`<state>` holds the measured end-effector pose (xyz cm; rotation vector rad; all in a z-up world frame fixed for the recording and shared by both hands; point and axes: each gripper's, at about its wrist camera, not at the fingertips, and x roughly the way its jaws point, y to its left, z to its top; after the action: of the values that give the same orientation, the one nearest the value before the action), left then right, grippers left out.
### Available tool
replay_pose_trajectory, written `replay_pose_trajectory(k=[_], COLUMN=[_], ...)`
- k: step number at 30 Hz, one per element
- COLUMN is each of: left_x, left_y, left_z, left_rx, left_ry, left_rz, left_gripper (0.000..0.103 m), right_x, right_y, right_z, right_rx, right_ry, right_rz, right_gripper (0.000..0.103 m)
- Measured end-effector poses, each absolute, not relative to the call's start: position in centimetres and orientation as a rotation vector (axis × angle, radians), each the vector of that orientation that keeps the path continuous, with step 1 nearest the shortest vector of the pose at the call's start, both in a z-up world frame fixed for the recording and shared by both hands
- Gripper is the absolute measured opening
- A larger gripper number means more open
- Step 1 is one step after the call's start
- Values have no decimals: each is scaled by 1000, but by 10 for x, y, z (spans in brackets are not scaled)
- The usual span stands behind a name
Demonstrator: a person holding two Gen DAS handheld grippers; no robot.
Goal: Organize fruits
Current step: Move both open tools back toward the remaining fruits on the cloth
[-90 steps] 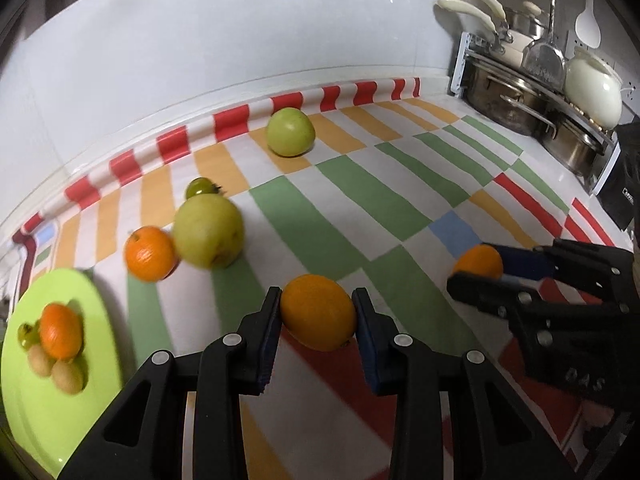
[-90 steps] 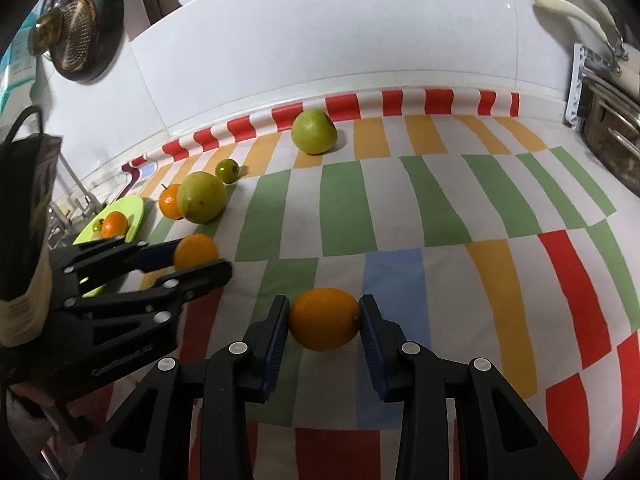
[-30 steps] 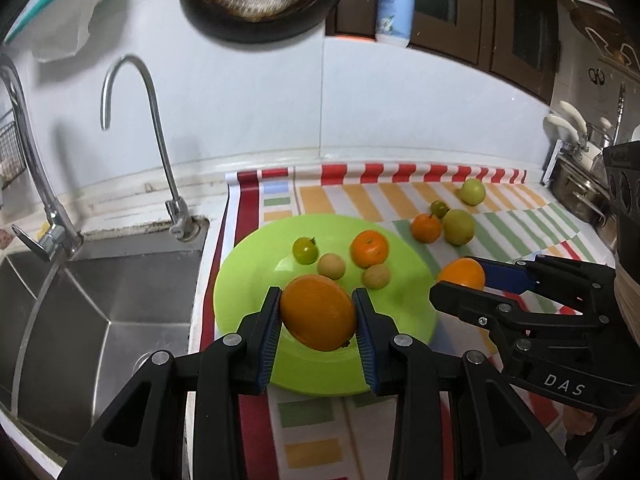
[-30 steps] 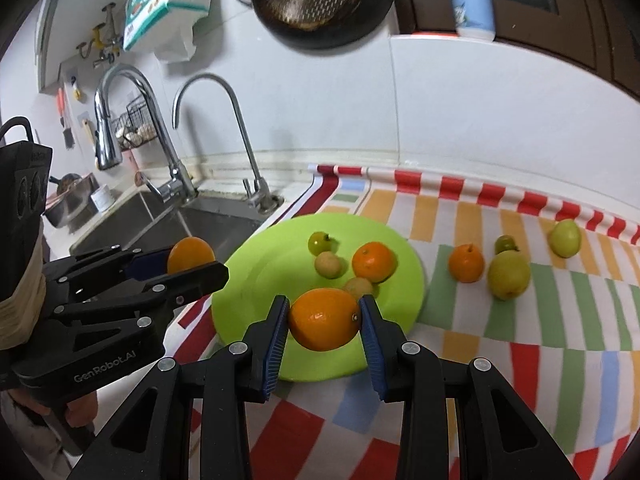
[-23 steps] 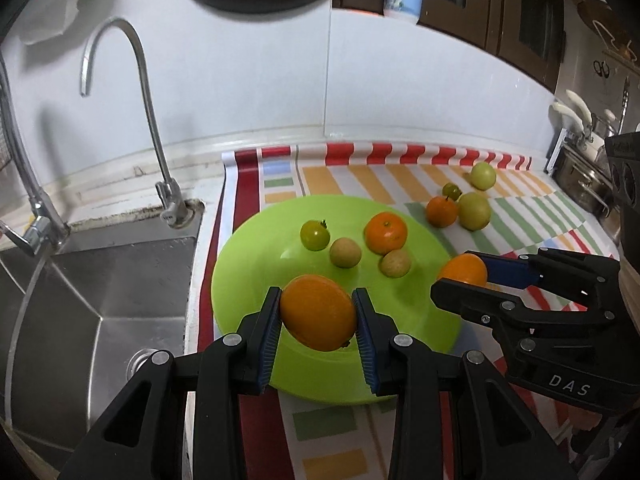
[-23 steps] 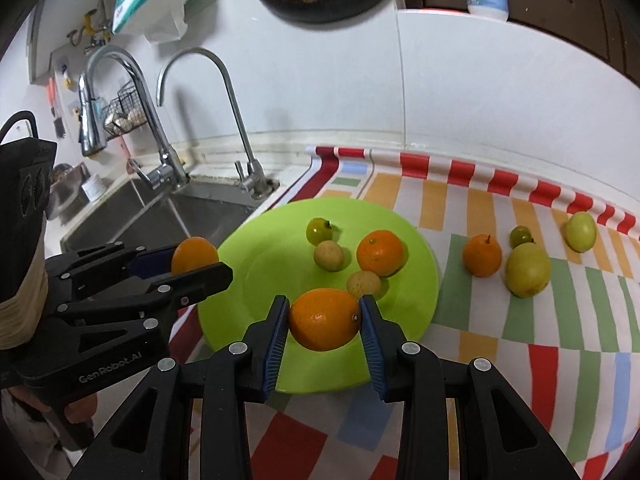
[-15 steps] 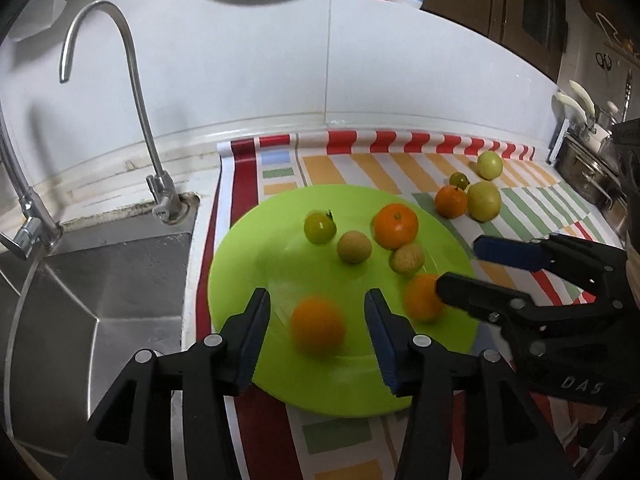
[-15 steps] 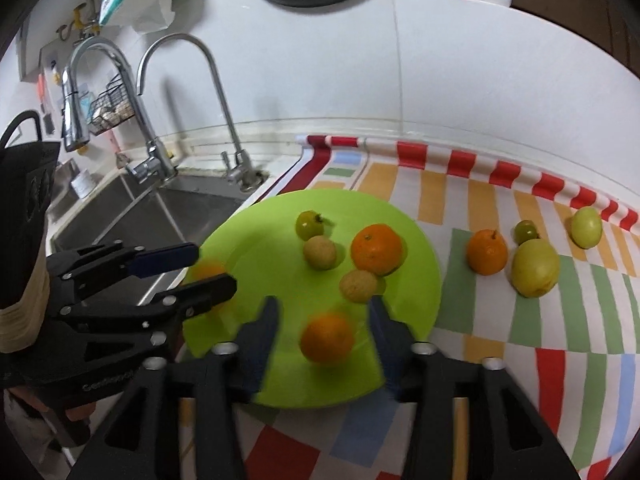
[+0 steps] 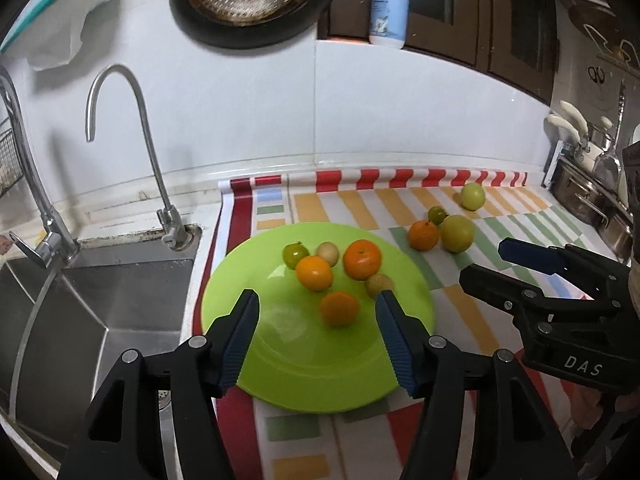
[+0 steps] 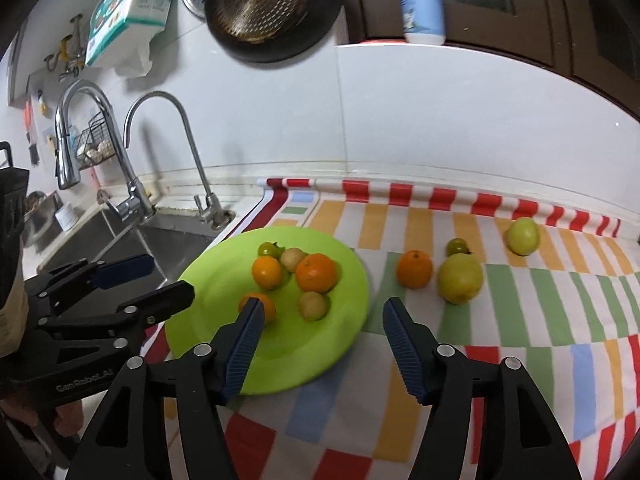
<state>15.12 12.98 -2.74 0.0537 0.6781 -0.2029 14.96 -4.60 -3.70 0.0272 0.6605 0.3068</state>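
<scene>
Both grippers, L (image 9: pixel 316 320) & R (image 10: pixel 322 326), are seen w/ jaws just opened wide, nothing held, oranges (image 9: pixel 339 308) left on plate (image 9: pixel 304 364).

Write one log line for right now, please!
left gripper: open, empty | right gripper: open, empty | plate: six fruits | cloth: four fruits

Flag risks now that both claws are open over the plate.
1. The nearest orange is blurred, perhaps rolling; the green plate looks shallow, so it could roll off.
2. The sink sits right beside the plate.
3. Four fruits on the striped mat could get knocked.
</scene>
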Motion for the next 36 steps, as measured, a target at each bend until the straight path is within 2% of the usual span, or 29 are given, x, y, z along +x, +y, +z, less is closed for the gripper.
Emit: replay_pose_trajectory(k=[21,36], left_x=[129,172], left_y=[52,9], left_z=[-6,-11], left_rx=[43,149], left_ry=[589,549], left_rz=[-172,-249], left_gripper=[63,64], right_x=[134,173], right_y=[-127,-160], right_z=[-13,-27], right_rx=[-51,-120], right_ry=[586,600], right_rz=[316,363], right_gripper=[64,64])
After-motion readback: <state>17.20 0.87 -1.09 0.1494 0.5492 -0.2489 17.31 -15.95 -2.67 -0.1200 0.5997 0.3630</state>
